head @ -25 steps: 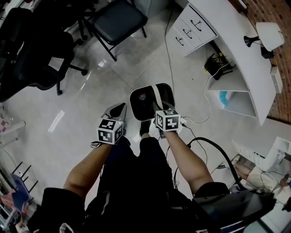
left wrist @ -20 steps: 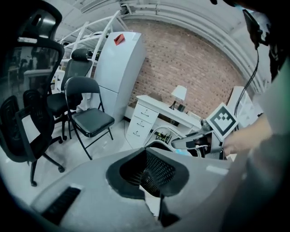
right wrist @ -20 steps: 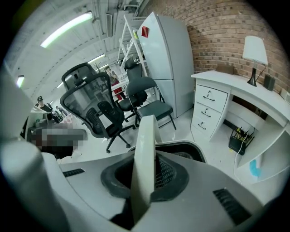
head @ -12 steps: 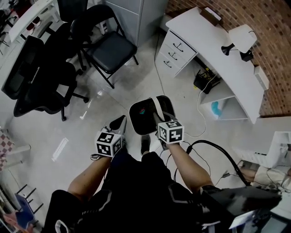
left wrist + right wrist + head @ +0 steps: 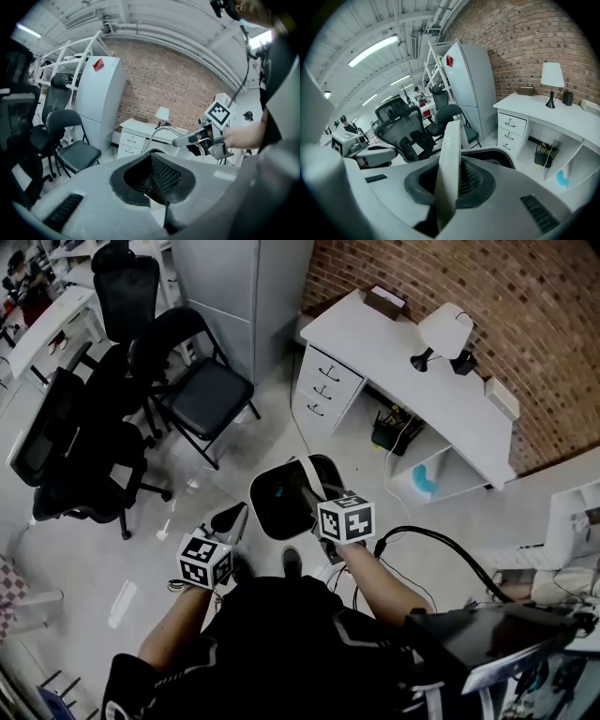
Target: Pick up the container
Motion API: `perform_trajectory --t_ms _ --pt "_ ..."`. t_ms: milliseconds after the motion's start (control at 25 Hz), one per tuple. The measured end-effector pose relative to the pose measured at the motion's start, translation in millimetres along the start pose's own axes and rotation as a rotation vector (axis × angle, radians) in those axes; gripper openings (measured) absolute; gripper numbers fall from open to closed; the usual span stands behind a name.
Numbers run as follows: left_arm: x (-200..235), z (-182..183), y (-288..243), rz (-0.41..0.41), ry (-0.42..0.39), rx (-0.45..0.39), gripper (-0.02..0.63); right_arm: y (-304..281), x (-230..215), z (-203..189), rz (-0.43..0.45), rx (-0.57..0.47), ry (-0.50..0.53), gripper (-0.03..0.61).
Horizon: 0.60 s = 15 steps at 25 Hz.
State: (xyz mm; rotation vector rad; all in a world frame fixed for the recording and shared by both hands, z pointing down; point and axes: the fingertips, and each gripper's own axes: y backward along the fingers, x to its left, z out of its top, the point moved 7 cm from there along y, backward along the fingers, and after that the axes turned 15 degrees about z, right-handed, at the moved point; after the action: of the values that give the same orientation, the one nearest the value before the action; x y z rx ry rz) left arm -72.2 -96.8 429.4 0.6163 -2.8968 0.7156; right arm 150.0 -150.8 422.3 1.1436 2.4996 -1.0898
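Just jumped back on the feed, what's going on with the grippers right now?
The person is standing in an office area, holding the container by its white handle. The right gripper is shut on that handle, and the container appears to hang clear of the floor, just ahead of the person's shoe. The left gripper is beside it, jaws together with nothing in them, and takes no part in the hold.

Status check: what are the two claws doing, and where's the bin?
Right gripper shut on container, by its handle. Left gripper shut, empty, alongside. Container hanging clear of floor. Nothing in the way.
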Motion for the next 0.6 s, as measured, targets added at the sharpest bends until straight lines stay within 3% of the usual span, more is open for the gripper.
perform_trajectory --t_ms 200,400,600 --pt "-3 30 19 0.080 -0.106 -0.059 0.011 27 9 20 0.014 -0.048 -0.031 0.037" --pt "3 61 26 0.100 -0.047 -0.099 0.011 40 20 38 0.016 -0.085 -0.036 0.037" --pt "-9 81 32 0.053 0.012 -0.126 0.011 49 22 44 0.014 -0.100 -0.030 0.037"
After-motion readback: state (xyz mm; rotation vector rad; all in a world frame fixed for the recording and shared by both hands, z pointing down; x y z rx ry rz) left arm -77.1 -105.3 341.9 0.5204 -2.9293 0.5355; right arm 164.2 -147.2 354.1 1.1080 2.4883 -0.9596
